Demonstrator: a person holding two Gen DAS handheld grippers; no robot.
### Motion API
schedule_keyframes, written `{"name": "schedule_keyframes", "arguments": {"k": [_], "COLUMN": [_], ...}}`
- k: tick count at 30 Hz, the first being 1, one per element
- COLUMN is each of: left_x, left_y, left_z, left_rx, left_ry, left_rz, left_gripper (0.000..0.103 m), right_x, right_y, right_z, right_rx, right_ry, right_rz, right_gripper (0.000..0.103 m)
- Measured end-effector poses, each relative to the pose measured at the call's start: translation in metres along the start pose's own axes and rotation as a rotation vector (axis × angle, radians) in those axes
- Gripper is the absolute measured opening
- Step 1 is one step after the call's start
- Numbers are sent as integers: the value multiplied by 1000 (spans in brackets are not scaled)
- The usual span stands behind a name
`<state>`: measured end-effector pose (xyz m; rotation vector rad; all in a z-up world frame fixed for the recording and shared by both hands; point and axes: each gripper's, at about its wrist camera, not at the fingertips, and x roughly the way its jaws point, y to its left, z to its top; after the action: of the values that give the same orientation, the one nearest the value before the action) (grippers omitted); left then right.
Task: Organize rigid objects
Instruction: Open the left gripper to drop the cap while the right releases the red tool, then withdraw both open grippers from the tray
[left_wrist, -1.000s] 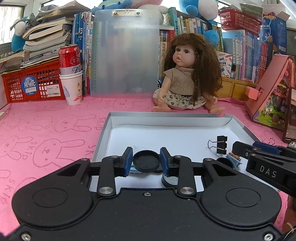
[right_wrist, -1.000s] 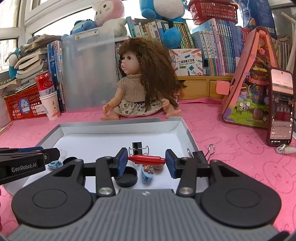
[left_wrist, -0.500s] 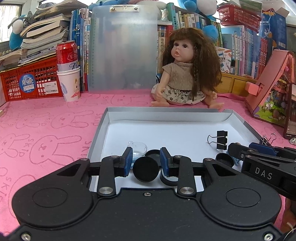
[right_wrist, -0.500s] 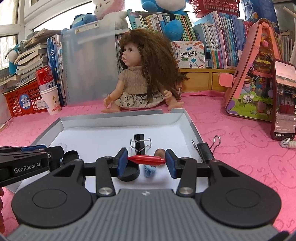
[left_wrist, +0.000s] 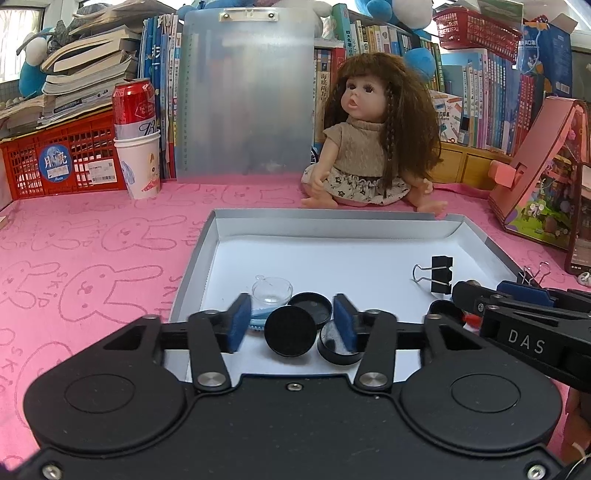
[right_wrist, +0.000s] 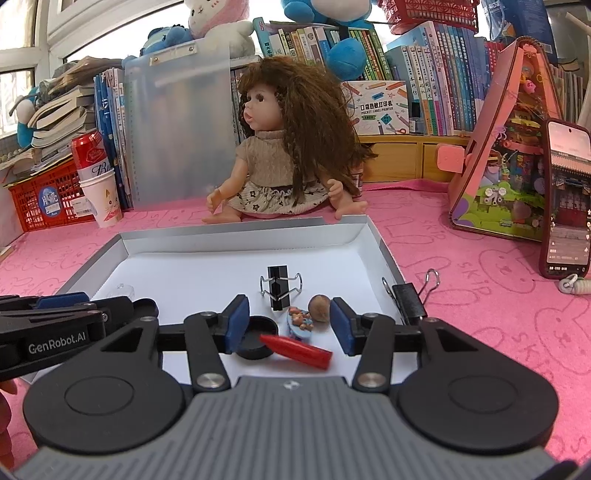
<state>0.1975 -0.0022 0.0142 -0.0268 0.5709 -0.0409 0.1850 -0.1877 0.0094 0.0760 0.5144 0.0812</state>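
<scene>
Left gripper (left_wrist: 291, 325) is released, jaws just opened; black round cap (left_wrist: 290, 336) sits free between them, tilted on edge over the white tray (left_wrist: 369, 229). Right gripper (right_wrist: 286, 325) is also released, jaws just opened; red bullet-shaped piece (right_wrist: 295, 350) lies loose in the tray. Risks: the cap may roll or topple onto the neighbouring black lids (left_wrist: 309, 308), and the red piece could be nudged out on withdrawal.
</scene>
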Motion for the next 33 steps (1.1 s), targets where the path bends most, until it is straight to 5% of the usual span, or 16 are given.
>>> {"name": "schedule_keyframes", "arguments": {"k": [6, 33], "left_x": [-10, -93], "left_y": [0, -10], "left_z": [1, -28], "left_rx": [7, 61], "left_ry": [-7, -46], "left_rz": [-12, -130], "left_gripper": [72, 75], "right_x": [-8, -82], "right_y": [1, -14], "right_z": [2, -17], "right_rx": [-6, -20], "right_ry": [-9, -51], "right_rz": [14, 59], "right_gripper": [71, 83]}}
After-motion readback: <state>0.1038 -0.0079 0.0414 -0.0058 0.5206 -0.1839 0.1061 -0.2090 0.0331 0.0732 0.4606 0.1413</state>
